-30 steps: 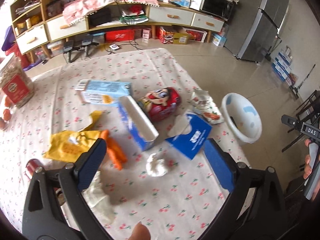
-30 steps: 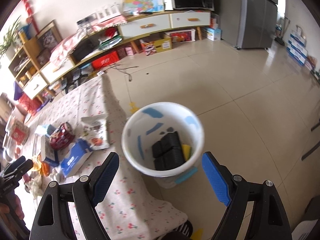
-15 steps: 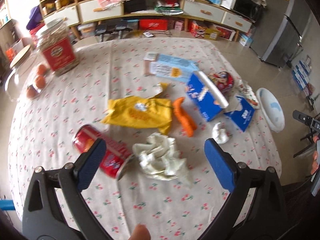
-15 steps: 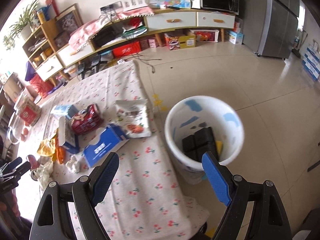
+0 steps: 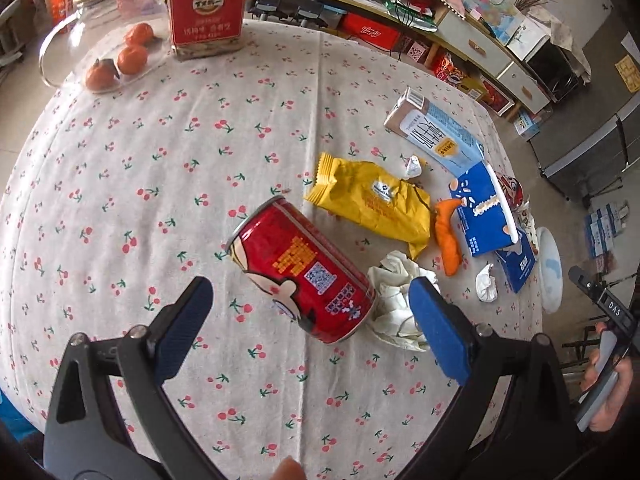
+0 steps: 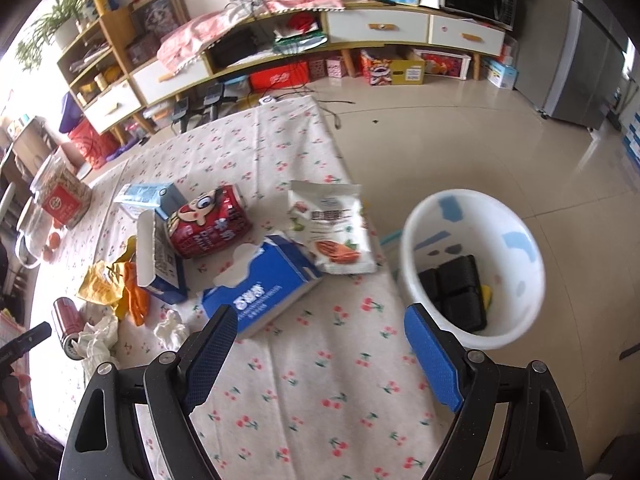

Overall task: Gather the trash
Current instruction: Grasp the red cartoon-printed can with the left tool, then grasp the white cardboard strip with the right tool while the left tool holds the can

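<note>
My left hand-held gripper (image 5: 310, 316) hangs spread and empty over the desk (image 5: 120, 184), the red can (image 5: 301, 270) lying on its side between the jaws, long axis slanting across the gap. My right hand-held gripper (image 6: 316, 342), likewise spread, is farther off, near the white bin (image 6: 472, 268).

left gripper (image 5: 310, 316): black frame, blue pads | right gripper (image 6: 316, 338): same, silver screws

"DAS" stands in white on the right gripper (image 5: 612, 308). The other printing cannot be read.
</note>
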Motion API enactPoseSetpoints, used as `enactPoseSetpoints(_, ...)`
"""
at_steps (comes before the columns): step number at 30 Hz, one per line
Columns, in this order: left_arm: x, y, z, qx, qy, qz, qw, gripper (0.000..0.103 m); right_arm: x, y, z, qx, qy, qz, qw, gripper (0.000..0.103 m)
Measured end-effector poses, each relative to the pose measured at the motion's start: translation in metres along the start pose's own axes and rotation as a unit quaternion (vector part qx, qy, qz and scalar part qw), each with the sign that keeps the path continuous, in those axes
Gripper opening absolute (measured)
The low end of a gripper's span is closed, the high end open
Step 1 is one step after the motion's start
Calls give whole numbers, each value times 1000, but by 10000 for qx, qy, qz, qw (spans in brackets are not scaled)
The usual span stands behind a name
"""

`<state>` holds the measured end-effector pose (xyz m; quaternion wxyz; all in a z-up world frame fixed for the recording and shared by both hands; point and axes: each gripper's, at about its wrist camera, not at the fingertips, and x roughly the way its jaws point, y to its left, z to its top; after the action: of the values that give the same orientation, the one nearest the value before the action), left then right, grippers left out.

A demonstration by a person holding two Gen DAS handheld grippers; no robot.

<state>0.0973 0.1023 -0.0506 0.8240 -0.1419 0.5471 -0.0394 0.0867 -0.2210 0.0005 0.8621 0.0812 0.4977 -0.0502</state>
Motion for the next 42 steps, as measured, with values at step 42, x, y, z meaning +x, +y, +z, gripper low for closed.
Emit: enactPoseSetpoints(42,-10,23,-8,-114,-342,-86,9993,62,68,128,20,-1040,411,398,9929,85)
